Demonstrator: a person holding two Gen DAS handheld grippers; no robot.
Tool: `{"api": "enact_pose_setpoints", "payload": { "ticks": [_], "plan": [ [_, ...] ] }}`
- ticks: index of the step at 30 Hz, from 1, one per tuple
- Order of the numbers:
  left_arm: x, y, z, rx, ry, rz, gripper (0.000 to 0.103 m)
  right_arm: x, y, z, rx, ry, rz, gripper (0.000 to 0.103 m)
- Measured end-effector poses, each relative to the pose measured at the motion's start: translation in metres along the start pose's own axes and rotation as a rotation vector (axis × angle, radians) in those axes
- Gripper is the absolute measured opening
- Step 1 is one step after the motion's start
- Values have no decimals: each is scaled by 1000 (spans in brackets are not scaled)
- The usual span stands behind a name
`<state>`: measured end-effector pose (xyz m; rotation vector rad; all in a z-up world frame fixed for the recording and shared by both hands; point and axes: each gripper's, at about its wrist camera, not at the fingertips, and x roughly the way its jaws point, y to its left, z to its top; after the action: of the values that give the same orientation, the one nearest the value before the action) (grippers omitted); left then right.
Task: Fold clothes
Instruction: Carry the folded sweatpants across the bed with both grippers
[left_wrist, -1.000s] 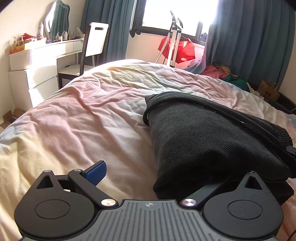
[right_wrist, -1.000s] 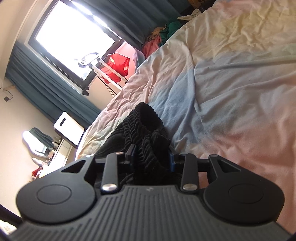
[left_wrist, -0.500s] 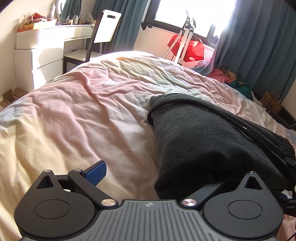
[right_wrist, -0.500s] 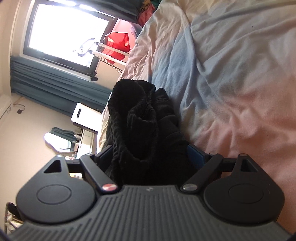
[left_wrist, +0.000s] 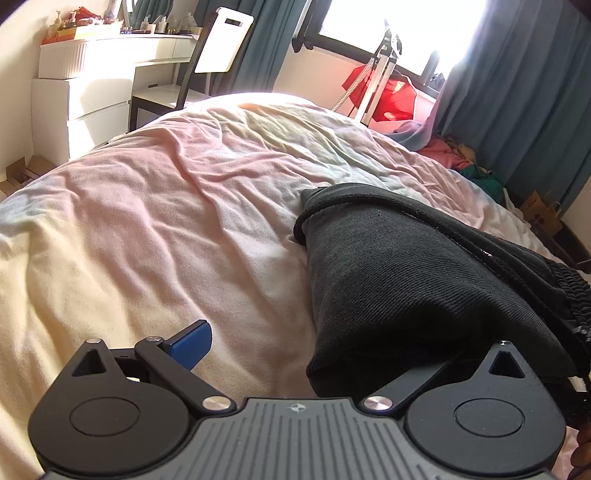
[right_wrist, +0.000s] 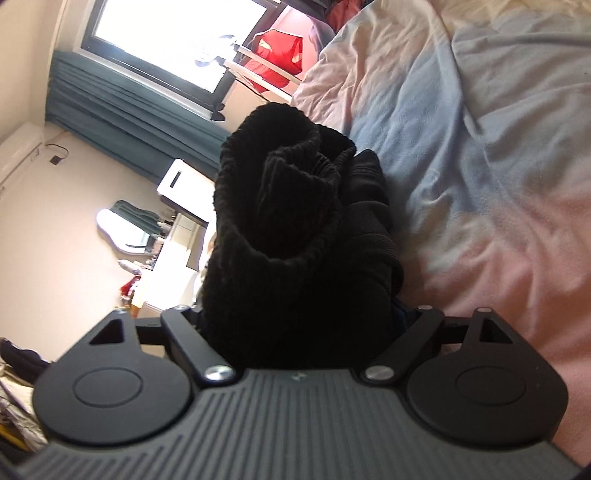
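Note:
A folded black garment (left_wrist: 391, 273) lies on the right half of the bed (left_wrist: 166, 229). My left gripper (left_wrist: 325, 350) is open at the garment's near edge. Its left blue pad (left_wrist: 192, 341) rests on bare sheet, and its right finger is hidden under the cloth. In the right wrist view the garment's ribbed end (right_wrist: 288, 206) is bunched into a thick roll that stands up between the jaws. My right gripper (right_wrist: 295, 317) is closing on this roll. The cloth fills the gap from finger to finger and hides both pads.
A pastel pink, yellow and blue sheet covers the bed. A white dresser (left_wrist: 85, 92) and a chair (left_wrist: 207, 62) stand at the back left. By the curtained window are a drying rack with a red cloth (left_wrist: 384, 88) and a pile of clothes (left_wrist: 461, 158).
My right gripper let go of the thin ribbed hem, spread wide, and has now narrowed around a thicker bunch of the garment. The left gripper rolled slightly and stayed open.

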<state>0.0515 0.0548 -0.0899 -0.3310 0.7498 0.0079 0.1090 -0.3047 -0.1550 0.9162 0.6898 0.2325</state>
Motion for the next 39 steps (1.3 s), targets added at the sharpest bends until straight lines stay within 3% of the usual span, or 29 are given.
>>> {"api": "enact_pose_setpoints", "payload": {
  "ticks": [4,7,9,13,16,18,20,22,24,27,35,39],
  "plan": [
    [-17,-5,5,41,18,-54,93,-3,-1,-2,-1,-3,-59,60],
    [-40,-3,9,61,-12,-136,94,-7,1,-2,1,-16,-76,55],
    [-48,5,13,19,-43,-203,103,-8,2,-3,-3,-24,-84,53],
    [-32,16,44,-106,-24,-324,103,-6,10,-5,-31,-37,-96,51],
    [4,17,62,-145,51,-330,103,-4,10,-4,-39,-43,-94,51],
    [34,20,66,-197,141,-331,103,-3,11,-3,-43,-48,-91,51],
    [62,26,63,-262,235,-383,103,-3,10,-3,-50,-52,-90,51],
    [81,32,58,-339,310,-481,101,-4,10,-4,-55,-55,-92,51],
    [87,29,56,-318,327,-508,99,-5,12,-6,-70,-64,-97,51],
    [88,23,53,-263,311,-516,93,-5,16,-7,-94,-79,-106,52],
    [84,32,52,-265,259,-532,60,-15,48,-5,-181,-120,-78,45],
    [72,28,64,-281,252,-536,54,-27,67,1,-196,-138,-37,41]
  ]
}}
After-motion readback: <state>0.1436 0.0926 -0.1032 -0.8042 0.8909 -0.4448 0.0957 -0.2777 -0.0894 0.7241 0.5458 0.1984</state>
